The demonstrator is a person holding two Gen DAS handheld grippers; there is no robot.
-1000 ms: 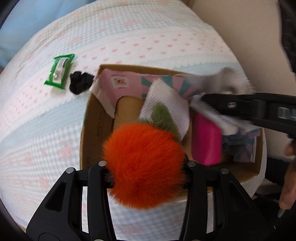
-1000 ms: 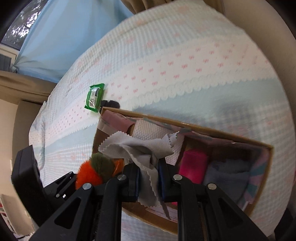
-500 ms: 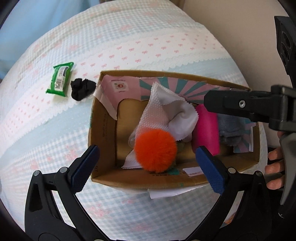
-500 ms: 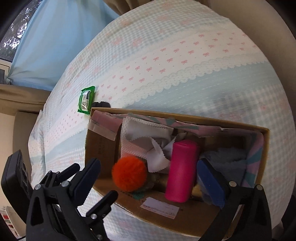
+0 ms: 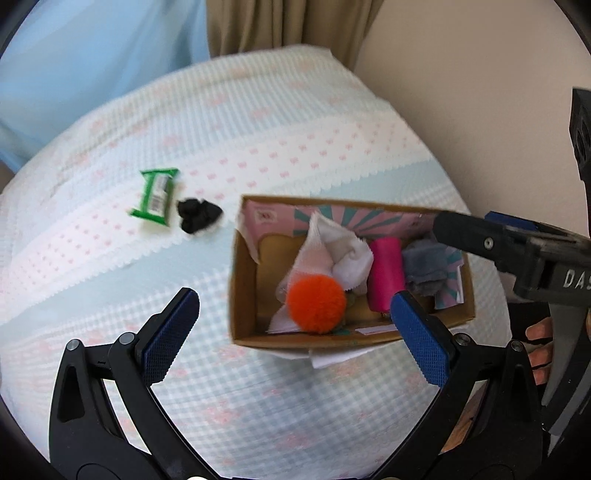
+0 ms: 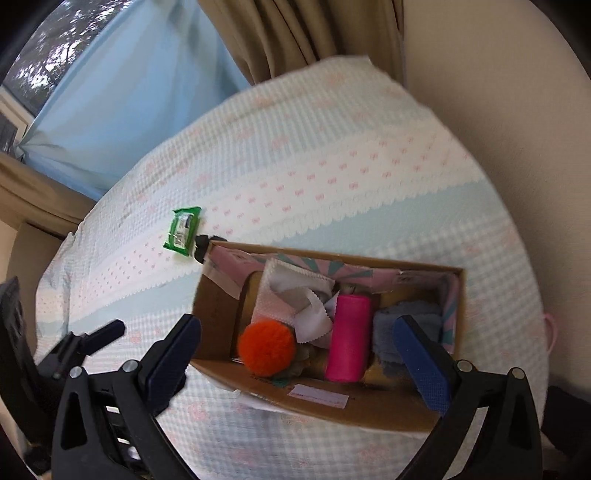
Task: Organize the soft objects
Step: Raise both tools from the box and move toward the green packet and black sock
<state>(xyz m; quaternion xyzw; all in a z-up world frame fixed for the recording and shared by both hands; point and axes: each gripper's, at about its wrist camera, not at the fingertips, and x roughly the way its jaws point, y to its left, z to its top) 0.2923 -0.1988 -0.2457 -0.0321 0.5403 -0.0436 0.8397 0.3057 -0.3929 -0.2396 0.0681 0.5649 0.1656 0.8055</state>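
Note:
A cardboard box sits on the bed. In it lie an orange pompom, white cloths, a pink roll and a grey-blue cloth. A black soft piece lies on the bed left of the box. My left gripper is open and empty, above the box's near side. My right gripper is open and empty above the box.
A green wipes packet lies beside the black piece. The bedspread is checked blue and white with pink bows. Curtains and a beige wall stand behind and to the right.
Both grippers opened and let go: the orange pompom and the grey-white cloth dropped into the box. Both grippers then pulled back and up from the box.

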